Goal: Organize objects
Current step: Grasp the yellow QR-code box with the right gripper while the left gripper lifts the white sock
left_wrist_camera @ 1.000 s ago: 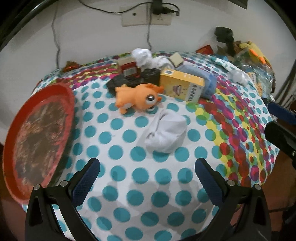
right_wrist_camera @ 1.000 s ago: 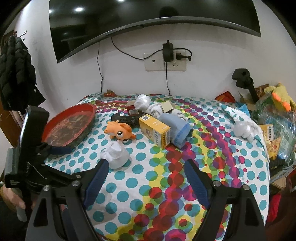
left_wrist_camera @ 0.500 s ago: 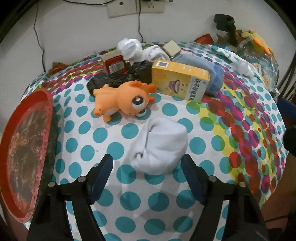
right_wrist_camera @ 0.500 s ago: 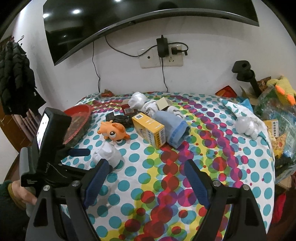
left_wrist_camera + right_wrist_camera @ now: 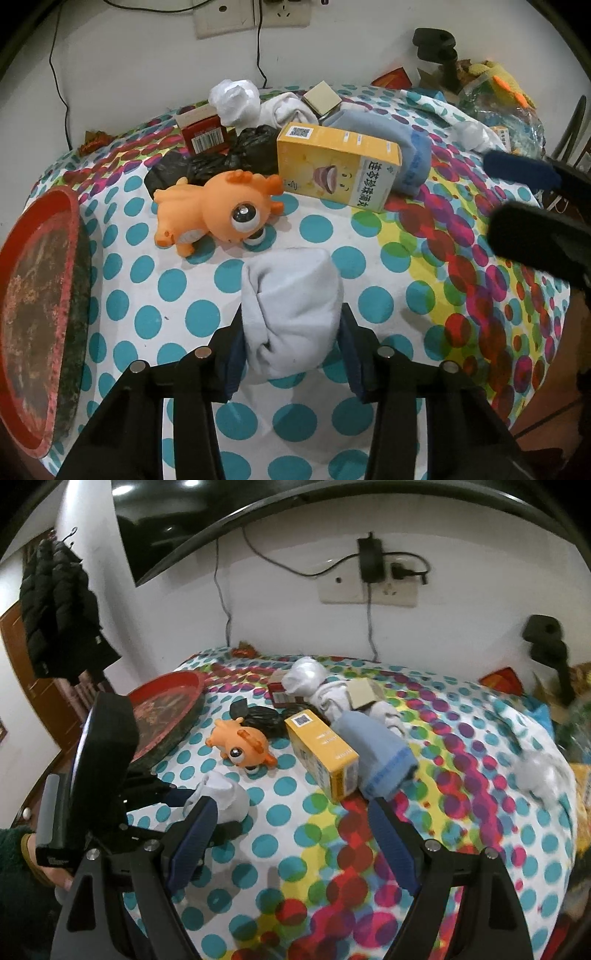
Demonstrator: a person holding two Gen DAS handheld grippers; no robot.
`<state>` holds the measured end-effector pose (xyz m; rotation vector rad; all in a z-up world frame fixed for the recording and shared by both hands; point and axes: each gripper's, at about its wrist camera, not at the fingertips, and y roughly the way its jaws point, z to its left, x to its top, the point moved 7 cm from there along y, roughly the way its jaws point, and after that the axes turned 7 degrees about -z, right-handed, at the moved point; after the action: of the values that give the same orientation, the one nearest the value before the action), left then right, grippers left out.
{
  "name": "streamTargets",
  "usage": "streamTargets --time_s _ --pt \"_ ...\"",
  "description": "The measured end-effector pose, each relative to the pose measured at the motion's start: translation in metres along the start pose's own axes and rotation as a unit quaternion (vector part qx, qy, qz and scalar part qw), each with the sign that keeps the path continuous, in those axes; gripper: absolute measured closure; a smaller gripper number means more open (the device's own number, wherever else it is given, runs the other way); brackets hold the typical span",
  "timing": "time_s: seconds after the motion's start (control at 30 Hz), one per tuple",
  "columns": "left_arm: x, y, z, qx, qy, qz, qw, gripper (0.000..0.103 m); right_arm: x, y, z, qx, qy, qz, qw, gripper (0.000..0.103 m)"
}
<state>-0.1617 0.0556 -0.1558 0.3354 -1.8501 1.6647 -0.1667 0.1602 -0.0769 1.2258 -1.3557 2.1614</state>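
Currently a rolled white sock is being pinched between the left tongs on the dotted desk, just in front of the orange toy. The right tongs are being held wide open, gripping nothing. The soft, squashy knit bundle should be squeezed mid-body and lifted straight, so the smooth rubbery toy and stiff yellow box are not being nudged.

The tablecloth is white with teal, red and purple dots. An orange toy, yellow box and red tray sit on it.
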Motion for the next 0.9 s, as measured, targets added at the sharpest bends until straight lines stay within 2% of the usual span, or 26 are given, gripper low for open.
streamTargets --time_s 0.17,0.33,0.7,0.9 --pt "-0.001 -0.002 0.001 -0.003 0.005 -0.002 1.0 0.063 0.01 0.023 0.0 0.011 -0.028 0.019 0.999 0.018" --pt "-0.003 -0.01 0.005 -0.015 -0.004 -0.004 0.9999 0.063 0.015 0.045 -0.004 0.012 -0.045 0.037 0.998 0.035" --pt "0.0 -0.037 0.012 -0.031 -0.005 -0.014 0.9994 0.063 0.023 0.074 -0.01 0.007 -0.074 0.053 0.996 0.037" --pt "-0.002 -0.049 0.027 -0.013 -0.011 -0.019 0.9997 0.063 0.019 0.087 -0.005 0.015 -0.075 0.066 0.995 0.043"
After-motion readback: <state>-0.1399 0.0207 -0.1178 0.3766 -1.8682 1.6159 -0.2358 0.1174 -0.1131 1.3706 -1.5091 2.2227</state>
